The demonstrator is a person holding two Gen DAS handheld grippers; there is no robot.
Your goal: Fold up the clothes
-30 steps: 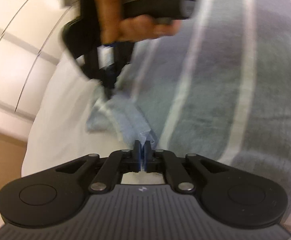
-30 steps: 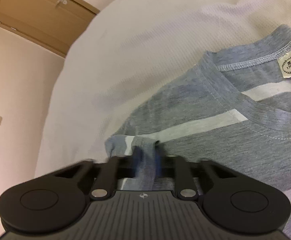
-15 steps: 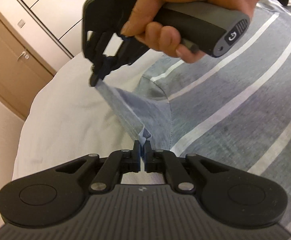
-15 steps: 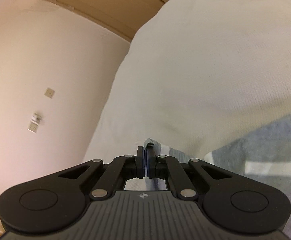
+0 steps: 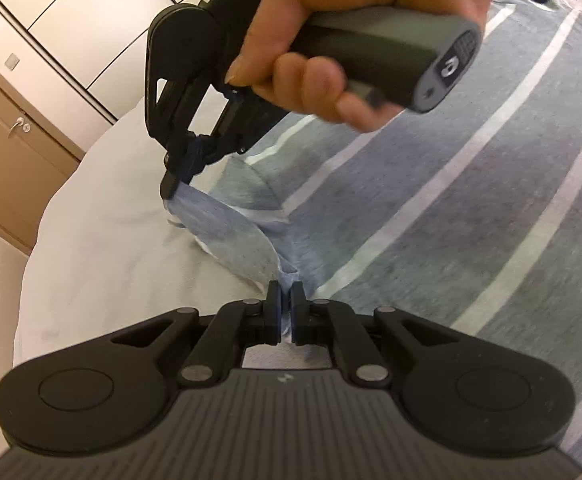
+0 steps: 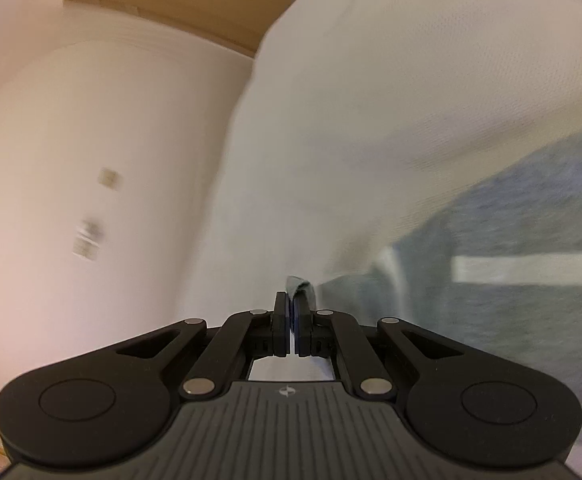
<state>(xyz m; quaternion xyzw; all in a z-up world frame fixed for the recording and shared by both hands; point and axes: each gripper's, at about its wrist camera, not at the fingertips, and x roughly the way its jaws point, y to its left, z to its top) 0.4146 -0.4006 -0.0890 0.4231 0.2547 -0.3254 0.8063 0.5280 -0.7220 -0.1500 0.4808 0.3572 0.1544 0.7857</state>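
A grey T-shirt with white stripes [image 5: 451, 184] lies spread on a white bed sheet [image 5: 111, 248]. Its short sleeve [image 5: 231, 232] is lifted off the sheet and stretched between both grippers. My left gripper [image 5: 285, 292] is shut on the sleeve's near edge at the bottom of the left wrist view. My right gripper [image 5: 171, 190], held by a hand [image 5: 331, 40], is shut on the sleeve's far corner. In the right wrist view the right gripper [image 6: 292, 306] pinches a small fold of grey cloth [image 6: 301, 286], with the shirt [image 6: 511, 300] lying to the right.
The bed's edge curves away at the left in both views. Beyond it stand a brown door [image 5: 7, 148] with a handle and white wardrobe panels [image 5: 71, 20]. A pale wall [image 6: 91, 160] with a switch plate [image 6: 109, 178] lies past the bed.
Both grippers have lifted the sleeve off the sheet and drawn it taut. The right gripper closed fully on the cloth and swung away from the collar toward the bed's edge. The left view rolled.
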